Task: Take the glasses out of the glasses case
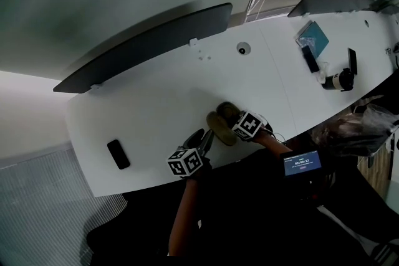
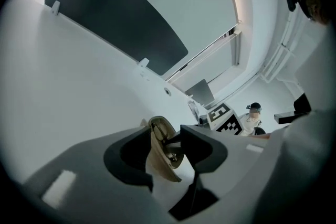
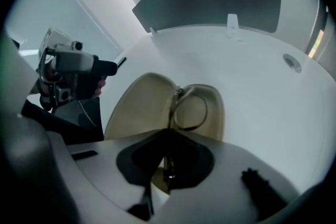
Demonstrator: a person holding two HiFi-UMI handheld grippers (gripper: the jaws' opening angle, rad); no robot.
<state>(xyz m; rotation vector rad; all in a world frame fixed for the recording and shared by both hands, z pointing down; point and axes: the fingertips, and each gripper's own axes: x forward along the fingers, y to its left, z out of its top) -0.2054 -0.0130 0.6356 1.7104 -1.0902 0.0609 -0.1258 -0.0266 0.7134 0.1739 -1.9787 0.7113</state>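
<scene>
While the right claw (image 3: 167, 139) has its jaws squeezed almost all the way together, there's a thin piece of the glasses (image 3: 189, 108) frame pinched between them, so it's definitely got hold of the glasses. The round wire rim sticks up just past the jaw tips, right over the hinge line of the open case (image 3: 137, 107). Can't tell if the rim is touching the lining or not. The case is lying open on the white table (image 3: 262, 86), tan inside, with the two halves spread apart.

The left claw (image 2: 164, 136) is only partway open. One tan half of the case stands on edge between its jaws, and both dark pads (image 2: 202, 149) look pressed up against that shell, so it's clamped on the case. A bit of the wire frame shows inside that half too.

From the head view, both claws sit close together near the front edge of the table, with the case just beyond them. A black phone (image 1: 118, 154) lies well off to the left. A long dark divider panel (image 1: 149, 40) runs along the far edge of the table.
</scene>
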